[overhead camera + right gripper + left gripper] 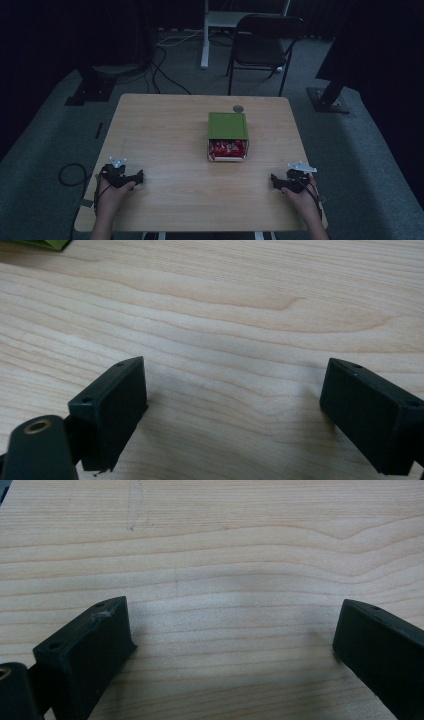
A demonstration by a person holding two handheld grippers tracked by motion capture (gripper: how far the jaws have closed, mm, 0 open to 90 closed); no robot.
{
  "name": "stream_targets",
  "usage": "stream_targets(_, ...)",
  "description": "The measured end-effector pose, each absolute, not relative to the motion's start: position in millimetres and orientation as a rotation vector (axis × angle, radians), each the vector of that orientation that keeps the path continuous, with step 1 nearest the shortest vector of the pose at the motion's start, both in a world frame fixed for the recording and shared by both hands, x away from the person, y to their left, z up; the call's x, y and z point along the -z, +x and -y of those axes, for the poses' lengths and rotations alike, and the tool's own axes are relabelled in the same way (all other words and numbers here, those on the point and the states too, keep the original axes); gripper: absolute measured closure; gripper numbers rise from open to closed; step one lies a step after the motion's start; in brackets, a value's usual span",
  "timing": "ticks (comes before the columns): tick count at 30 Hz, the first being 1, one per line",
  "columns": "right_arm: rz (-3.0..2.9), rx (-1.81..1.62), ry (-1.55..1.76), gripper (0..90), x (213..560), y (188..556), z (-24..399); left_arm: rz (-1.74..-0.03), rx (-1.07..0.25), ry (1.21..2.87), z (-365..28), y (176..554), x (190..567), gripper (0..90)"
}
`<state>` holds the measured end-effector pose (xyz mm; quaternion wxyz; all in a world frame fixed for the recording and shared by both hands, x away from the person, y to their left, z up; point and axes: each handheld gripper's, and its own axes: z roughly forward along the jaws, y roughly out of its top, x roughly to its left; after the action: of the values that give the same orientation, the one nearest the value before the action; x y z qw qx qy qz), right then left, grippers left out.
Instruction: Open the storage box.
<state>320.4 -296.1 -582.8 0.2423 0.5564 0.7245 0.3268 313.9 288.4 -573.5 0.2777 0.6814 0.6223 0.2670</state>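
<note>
Green box [228, 125] sits a little right of centre on the counter [165, 145], well apart from both grippers; its long axis runs from the near edge towards the far edge; the green top panel covers the far part, and the near end stands uncovered, showing red wrapped items [228, 149] inside a pale rim; open end faces the person; a small round grey object [238, 108] lies just beyond the far end, whether touching I cannot tell.

Left gripper [136, 178] rests low over the near-left part of the counter, held in the left hand [111, 192], jaws pointing right towards the middle; in the left gripper view the jaws stand wide apart over bare wood grain, nothing between them.

Right gripper [274, 181] rests at the near-right, held in the right hand [301, 196], jaws pointing left; in the right gripper view jaws spread wide, nothing between; a green corner of the box shows at upper left.
</note>
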Motion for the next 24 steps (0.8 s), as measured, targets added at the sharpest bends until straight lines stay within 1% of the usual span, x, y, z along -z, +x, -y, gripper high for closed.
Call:
stream_targets(12, -1.98, -0.893, 1.521, 11.0, 582.7, 320.4, 296.1, -1.682, -0.719, 1.825, -287.5, 313.3, 573.3, 3.2)
stream_targets(24, -1.98, -0.893, 1.521, 11.1, 582.7, 320.4, 296.1, -1.63, -0.7, 1.863, -285.1, 316.2, 573.1, 3.2)
